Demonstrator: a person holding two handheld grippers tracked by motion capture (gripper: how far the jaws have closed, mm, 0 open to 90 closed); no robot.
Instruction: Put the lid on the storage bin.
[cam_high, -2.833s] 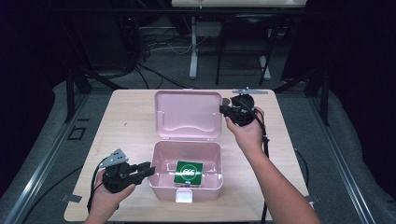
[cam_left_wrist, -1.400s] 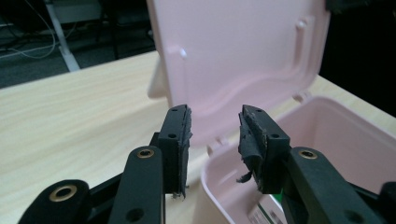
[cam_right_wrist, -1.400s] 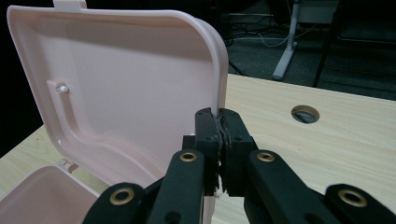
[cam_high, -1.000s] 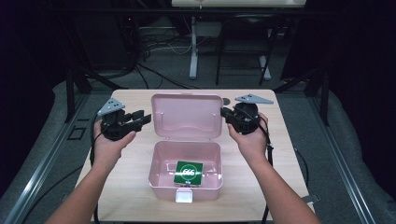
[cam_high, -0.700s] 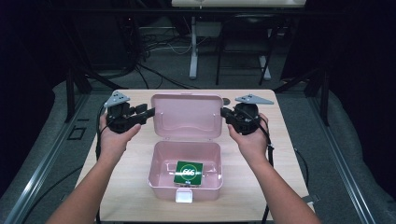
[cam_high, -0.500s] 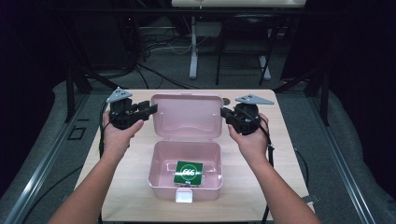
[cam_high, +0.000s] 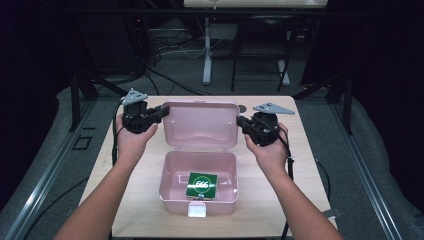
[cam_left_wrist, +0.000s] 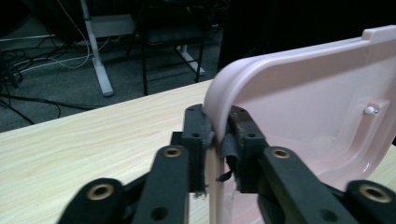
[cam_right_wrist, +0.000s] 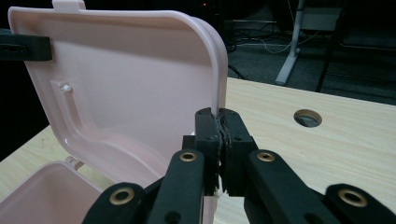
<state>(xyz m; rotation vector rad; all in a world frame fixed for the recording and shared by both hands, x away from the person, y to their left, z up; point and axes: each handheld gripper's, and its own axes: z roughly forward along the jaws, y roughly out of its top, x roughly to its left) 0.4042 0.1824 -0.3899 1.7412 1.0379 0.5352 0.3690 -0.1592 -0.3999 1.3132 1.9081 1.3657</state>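
A pink plastic box (cam_high: 170, 187) stands open on the wooden table (cam_high: 285, 200), its lid (cam_high: 200, 125) raised behind it. A green packet (cam_high: 202, 184) with a white logo lies inside. My left gripper (cam_high: 162, 112) has just been closing and now pinches the lid's left edge (cam_left_wrist: 215, 140) between its pads. My right gripper (cam_high: 240, 122) is shut on the lid's right edge (cam_right_wrist: 217, 100). The lid's inner face (cam_right_wrist: 121, 88) shows in the right gripper view, with the left gripper's jaw tips at its far edge.
A round cable hole (cam_right_wrist: 307, 117) is cut in the table near the far right. Beyond the table are dark floor, a white desk leg (cam_high: 206, 55) and cables (cam_high: 160, 47). A white latch tab (cam_high: 197, 210) sits at the box's front.
My left hand came up from beside the box's front left to the lid's left edge, and its jaws closed on that edge. The right hand kept its hold.
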